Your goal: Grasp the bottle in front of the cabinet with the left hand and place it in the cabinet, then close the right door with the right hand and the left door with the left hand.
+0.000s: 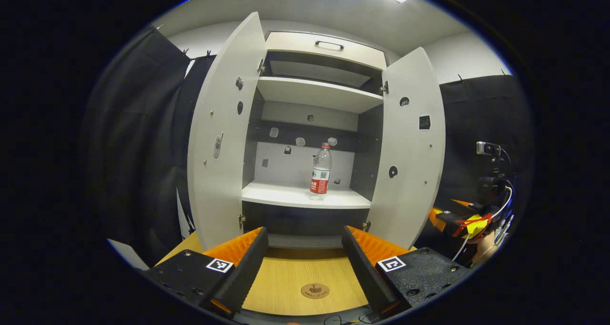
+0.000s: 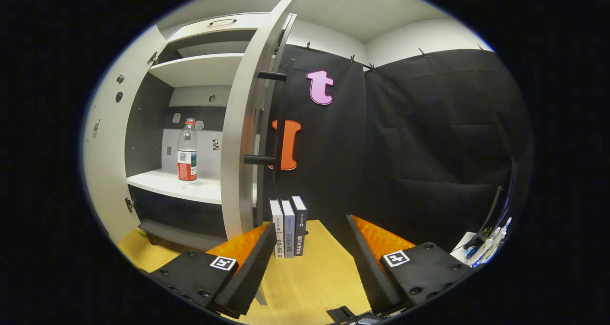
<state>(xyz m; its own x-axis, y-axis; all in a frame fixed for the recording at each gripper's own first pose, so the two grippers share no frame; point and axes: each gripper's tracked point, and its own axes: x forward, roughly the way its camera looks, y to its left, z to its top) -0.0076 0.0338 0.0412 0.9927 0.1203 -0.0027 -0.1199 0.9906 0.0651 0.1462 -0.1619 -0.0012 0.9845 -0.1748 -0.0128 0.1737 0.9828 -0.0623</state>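
Both cabinet doors open, bottle on the shelf

One water bottle (image 1: 321, 171) stands upright inside the cabinet (image 1: 317, 91), on the white middle shelf (image 1: 295, 196), nearer that shelf's right end and close to its front edge, touching neither side wall. In the left gripper view the left claw (image 1: 305, 258) hovers over the wooden counter (image 1: 295, 277) in front of the cabinet, its fingers spread wide with nothing between them. A round emblem (image 1: 315, 290) lies on the counter between the fingers, near the front edge. The left door (image 1: 224, 139) and right door (image 1: 412, 148) both stand swung out.

In the right gripper view the right claw (image 2: 312, 263) is also spread wide and holds nothing; it sits just beside the outer face of the right door (image 2: 248, 139), whose black bar handle (image 2: 279, 125) faces it. Three books (image 2: 288, 227) stand upright on the counter (image 2: 310, 287) beside the door's lower edge. The bottle (image 2: 187, 149) shows past the door, on the shelf.
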